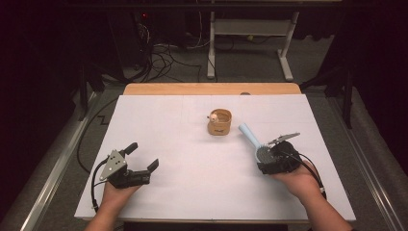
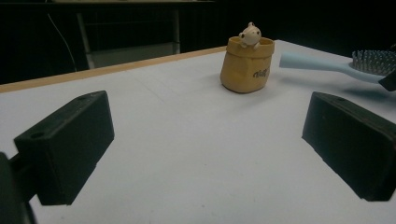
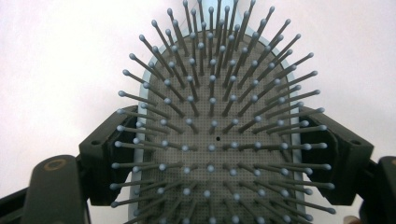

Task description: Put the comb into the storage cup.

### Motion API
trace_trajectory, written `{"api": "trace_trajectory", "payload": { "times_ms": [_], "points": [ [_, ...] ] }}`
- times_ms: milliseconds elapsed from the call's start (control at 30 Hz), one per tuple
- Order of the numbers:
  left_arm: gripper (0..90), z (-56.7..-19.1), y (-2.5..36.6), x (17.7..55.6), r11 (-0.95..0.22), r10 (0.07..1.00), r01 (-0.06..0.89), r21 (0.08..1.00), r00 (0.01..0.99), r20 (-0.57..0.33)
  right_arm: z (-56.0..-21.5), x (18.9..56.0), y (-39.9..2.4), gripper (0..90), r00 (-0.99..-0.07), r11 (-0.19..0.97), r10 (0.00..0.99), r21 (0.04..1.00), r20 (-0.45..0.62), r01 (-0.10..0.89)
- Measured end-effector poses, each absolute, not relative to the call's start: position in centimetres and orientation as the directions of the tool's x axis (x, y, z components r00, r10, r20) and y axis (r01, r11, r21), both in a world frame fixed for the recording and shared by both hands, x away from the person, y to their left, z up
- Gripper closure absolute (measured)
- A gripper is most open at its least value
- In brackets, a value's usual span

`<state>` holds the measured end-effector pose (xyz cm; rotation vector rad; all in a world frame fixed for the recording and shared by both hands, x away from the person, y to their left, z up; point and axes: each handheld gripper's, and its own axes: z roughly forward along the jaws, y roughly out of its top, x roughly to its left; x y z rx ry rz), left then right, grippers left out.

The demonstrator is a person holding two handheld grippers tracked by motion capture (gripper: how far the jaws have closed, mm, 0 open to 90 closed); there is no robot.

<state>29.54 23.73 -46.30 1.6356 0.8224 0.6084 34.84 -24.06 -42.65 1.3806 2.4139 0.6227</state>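
Nearest the person, the left gripper [image 1: 142, 155] rests on the white table [image 1: 192, 159], its 2 jaws spread wide with nothing between them. To the right, the right gripper [image 1: 265, 158] clamps the light-blue hairbrush [image 1: 257, 146] by its head, bristles up, handle pointing away. Beyond stands a small yellow sack-shaped pot [image 1: 220, 122] with a white animal figure [image 1: 212, 116] on its rim.

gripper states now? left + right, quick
Left gripper: open, nothing between its jaws, resting low by the table.
Right gripper: shut on the hairbrush, jaws on the sides of its head.
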Motion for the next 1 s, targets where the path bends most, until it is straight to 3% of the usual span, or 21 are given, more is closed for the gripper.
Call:
{"api": "trace_trajectory", "payload": {
  "times_ms": [500,1000],
  "points": [
    [0.0,-46.6,23.2,29.6,-0.141,0.791,0.197,0.97,0.611,-0.01,-42.9,31.9,-23.8,20.8,-0.576,0.513,0.817,0.493,-0.028,0.703],
    [0.3,-46.8,22.8,29.6,-0.152,0.788,0.202,0.968,0.616,-0.005,-42.9,31.5,-19.6,20.7,-0.692,0.605,0.722,0.489,-0.004,0.628]
  ]
}}
